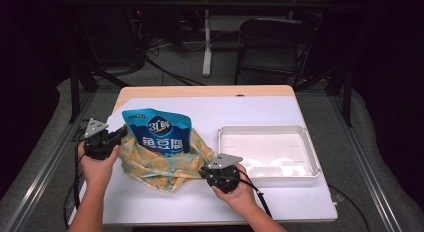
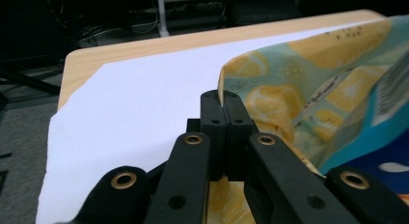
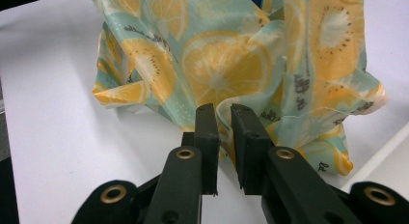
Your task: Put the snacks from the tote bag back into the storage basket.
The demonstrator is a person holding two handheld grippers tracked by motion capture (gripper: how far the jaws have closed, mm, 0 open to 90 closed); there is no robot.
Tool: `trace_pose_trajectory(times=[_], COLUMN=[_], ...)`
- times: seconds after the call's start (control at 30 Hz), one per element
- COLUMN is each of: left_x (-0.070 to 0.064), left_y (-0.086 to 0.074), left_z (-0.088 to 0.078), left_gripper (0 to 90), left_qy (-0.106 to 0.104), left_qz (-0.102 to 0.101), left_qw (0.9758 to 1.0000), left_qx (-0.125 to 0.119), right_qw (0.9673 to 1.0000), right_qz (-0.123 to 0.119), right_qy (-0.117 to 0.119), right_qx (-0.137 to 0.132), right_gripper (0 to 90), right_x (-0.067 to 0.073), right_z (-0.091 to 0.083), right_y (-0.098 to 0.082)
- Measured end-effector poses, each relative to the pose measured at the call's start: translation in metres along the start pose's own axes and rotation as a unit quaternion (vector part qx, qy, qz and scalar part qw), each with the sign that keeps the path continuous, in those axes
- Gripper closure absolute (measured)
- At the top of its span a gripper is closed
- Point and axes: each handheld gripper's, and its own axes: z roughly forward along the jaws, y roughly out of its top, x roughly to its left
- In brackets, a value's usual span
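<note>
Lemon-print bag [image 1: 160, 164] sits on the worktop [image 1: 260, 112] left of the tray [image 1: 310, 157], a blue pouch [image 1: 157, 132] standing in it. Each hand-held gripper, left [image 2: 224, 105] and right [image 3: 225, 119], pinches a fold of its rim; thin cloth could slip free and the pouch topple. Those pinches read plainly from the gripper views, the tray from the high view.

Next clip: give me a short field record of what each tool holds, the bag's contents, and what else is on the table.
left tool: shut on the bag's edge
right tool: shut on a fold of the bag
bag: lemon-print, on the white sheet, between both tools
pouch: blue, upright, sticking out of the bag's top
tray: white, right of the bag, nothing in it
table: wood edge showing past the sheet
</note>
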Motion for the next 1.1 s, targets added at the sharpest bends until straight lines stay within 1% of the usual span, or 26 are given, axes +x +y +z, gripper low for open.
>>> trace_pose_trajectory(times=[0.17,0.27,0.37,0.57,0.67,0.77,0.83,0.93,1.03,1.1], left_x=[0.0,0.001,0.001,0.001,0.001,0.002,0.002,0.003,0.003,0.003], left_y=[-0.002,-0.003,-0.003,-0.004,-0.004,-0.004,-0.004,-0.005,-0.005,-0.005], left_z=[0.007,0.01,0.011,0.014,0.014,0.014,0.014,0.014,0.015,0.015], left_gripper=[89.1,89.1,89.1,89.0,88.9,89.0,88.9,88.9,88.9,88.9], left_qy=[0.001,-0.002,-0.005,-0.011,-0.012,-0.012,-0.012,-0.009,-0.009,-0.009], left_qz=[0.003,-0.001,0.0,-0.003,-0.004,-0.007,-0.006,-0.005,-0.004,-0.003], left_qw=[1.0,1.0,1.0,0.9999,0.9999,0.9999,0.9999,0.9999,0.9999,0.9999], left_qx=[0.006,0.006,0.007,0.008,0.008,0.005,0.007,0.006,0.006,0.007], right_qw=[1.0,0.9998,0.9995,0.9978,0.997,0.9963,0.9963,0.9966,0.9971,0.9971], right_qz=[0.0,0.002,-0.002,-0.012,-0.02,-0.019,-0.019,-0.024,-0.025,-0.028], right_qy=[0.001,0.0,-0.002,-0.008,-0.018,-0.031,-0.033,-0.037,-0.038,-0.043], right_qx=[-0.008,-0.018,-0.031,-0.065,-0.073,-0.077,-0.077,-0.07,-0.061,-0.056], right_gripper=[76.2,72.1,68.2,65.6,64.0,63.2,63.8,65.9,68.0,72.2], right_x=[0.002,0.003,0.005,0.009,0.007,0.002,-0.001,-0.004,-0.008,-0.01], right_z=[-0.005,-0.012,-0.021,-0.041,-0.046,-0.045,-0.042,-0.034,-0.024,-0.018], right_y=[0.002,0.005,0.01,0.027,0.038,0.046,0.052,0.058,0.061,0.062])
